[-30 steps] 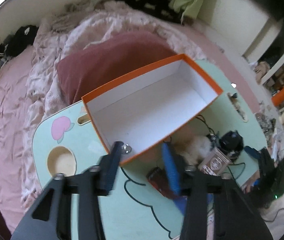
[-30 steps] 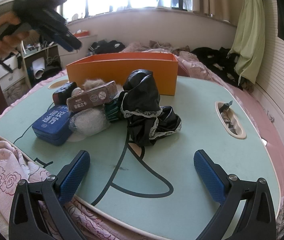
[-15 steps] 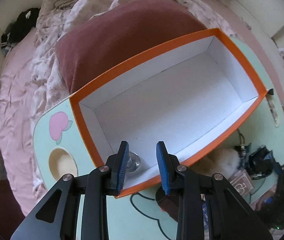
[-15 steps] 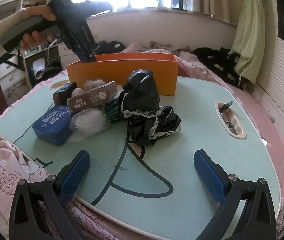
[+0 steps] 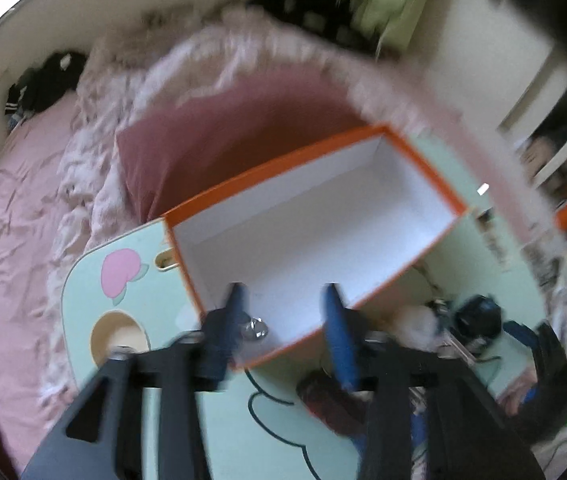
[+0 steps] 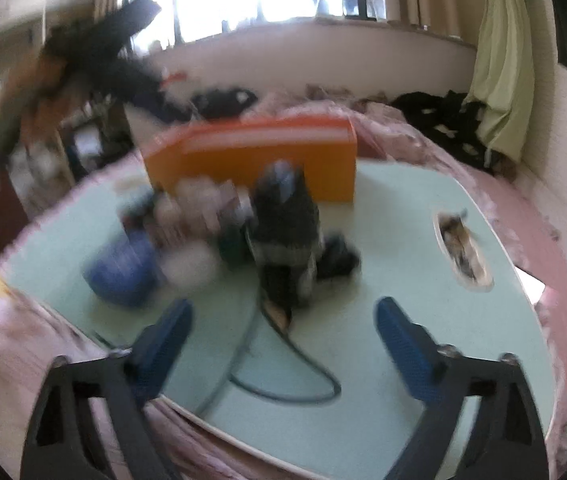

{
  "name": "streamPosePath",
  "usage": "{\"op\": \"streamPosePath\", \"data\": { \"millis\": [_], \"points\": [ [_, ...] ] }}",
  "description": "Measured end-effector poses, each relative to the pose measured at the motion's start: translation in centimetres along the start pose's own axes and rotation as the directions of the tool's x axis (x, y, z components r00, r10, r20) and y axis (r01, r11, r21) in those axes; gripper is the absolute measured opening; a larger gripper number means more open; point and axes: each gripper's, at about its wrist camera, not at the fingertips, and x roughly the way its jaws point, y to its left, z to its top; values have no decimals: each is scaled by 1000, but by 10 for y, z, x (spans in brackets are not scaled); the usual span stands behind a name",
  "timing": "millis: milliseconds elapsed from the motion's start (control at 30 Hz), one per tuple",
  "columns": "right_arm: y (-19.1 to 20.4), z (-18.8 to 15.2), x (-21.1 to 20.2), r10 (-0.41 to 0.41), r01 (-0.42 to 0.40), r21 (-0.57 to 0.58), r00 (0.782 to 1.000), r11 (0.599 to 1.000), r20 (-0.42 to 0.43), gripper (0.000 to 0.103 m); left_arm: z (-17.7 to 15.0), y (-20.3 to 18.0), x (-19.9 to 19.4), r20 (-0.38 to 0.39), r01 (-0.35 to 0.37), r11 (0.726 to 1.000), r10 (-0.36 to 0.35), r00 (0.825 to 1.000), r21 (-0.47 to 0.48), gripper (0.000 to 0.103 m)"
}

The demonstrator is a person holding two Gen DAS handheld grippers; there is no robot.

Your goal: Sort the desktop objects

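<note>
An orange box (image 5: 315, 232) with a white inside stands on the pale green table (image 5: 243, 432); it also shows in the right wrist view (image 6: 259, 160). A small shiny metal object (image 5: 255, 328) lies in its near corner. My left gripper (image 5: 283, 320) is open and empty above the box's near edge. My right gripper (image 6: 283, 340) is open and empty over the table's front, facing a pile: black lacy cloth (image 6: 287, 232), a blue case (image 6: 123, 276), white fluff (image 6: 191, 264). Both views are blurred.
The left gripper and hand (image 6: 83, 60) show blurred at upper left in the right wrist view. A bed with pink bedding (image 5: 35, 200) and a dark red pillow (image 5: 223, 140) surrounds the table. A slot with clutter (image 6: 463, 256) sits at the table's right.
My left gripper has opened wider and drawn up and back from the box; the metal object stays in the box. My right gripper has moved, blurring its view.
</note>
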Motion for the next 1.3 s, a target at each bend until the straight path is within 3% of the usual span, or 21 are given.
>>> {"op": "streamPosePath", "data": {
  "millis": [33, 100, 133, 200, 233, 267, 333, 433, 533, 633, 700, 733, 767, 800, 833, 1000, 1100, 1200, 1300],
  "points": [
    [-4, 17, -7, 48, -49, 34, 999, 998, 21, 87, -20, 10, -13, 57, 7, 1000, -5, 998, -30, 70],
    [-6, 59, -14, 133, -136, 70, 990, 988, 54, 86, -53, 19, -27, 124, -40, 998, 46, 991, -53, 71],
    [-3, 86, -8, 193, -195, 78, 981, 978, 31, 86, -67, 21, -30, 149, -82, 995, 89, 985, -55, 71],
    [6, 138, 23, 330, -319, 128, 940, 939, -83, 76, -91, 22, -29, 186, -145, 988, 152, 971, -54, 71],
    [10, 153, 39, 361, -340, 159, 923, 927, -133, 75, -107, 19, -28, 205, -166, 984, 175, 963, -58, 71],
    [18, 172, 67, 402, -364, 189, 887, 912, -228, 70, -115, 19, -25, 210, -170, 984, 178, 961, -59, 71],
    [38, 195, 126, 409, -340, 237, 829, 910, -381, 59, -135, 15, -15, 201, -162, 984, 175, 964, -77, 71],
    [64, 202, 205, 398, -290, 276, 737, 916, -546, 56, -153, 16, -4, 182, -137, 983, 158, 971, -121, 71],
    [82, 195, 251, 359, -226, 284, 696, 932, -623, 55, -167, 19, 3, 177, -86, 983, 114, 978, -161, 71],
    [101, 191, 278, 357, -225, 278, 649, 934, -672, 54, -173, 20, 8, 165, -66, 984, 93, 982, -163, 71],
    [115, 183, 296, 288, -182, 224, 635, 958, -717, 54, -175, 22, 8, 175, -63, 984, 93, 980, -170, 71],
    [117, 181, 299, 297, -183, 235, 641, 955, -708, 54, -175, 22, 7, 182, -55, 983, 87, 979, -174, 71],
    [119, 179, 301, 283, -179, 220, 646, 959, -709, 46, -177, 22, 5, 189, -45, 983, 80, 979, -178, 71],
    [124, 180, 302, 230, -155, 170, 661, 973, -714, 26, -177, 22, 5, 193, -39, 983, 74, 978, -179, 71],
    [127, 179, 303, 189, -130, 138, 675, 982, -713, 26, -178, 21, 5, 194, -36, 983, 71, 978, -178, 71],
    [130, 180, 316, 211, -145, 153, 679, 977, -703, 25, -179, 15, 7, 191, -32, 987, 63, 980, -160, 71],
    [115, 188, 305, 263, -157, 220, 730, 963, -631, 25, -180, 11, 6, 193, -31, 988, 60, 979, -151, 71],
    [95, 198, 269, 304, -189, 259, 782, 947, -544, 25, -181, 8, 4, 196, -31, 990, 58, 979, -138, 71],
    [87, 205, 223, 274, -200, 205, 845, 958, -458, 25, -183, 4, 2, 199, -30, 992, 55, 978, -125, 71]
  ]
}}
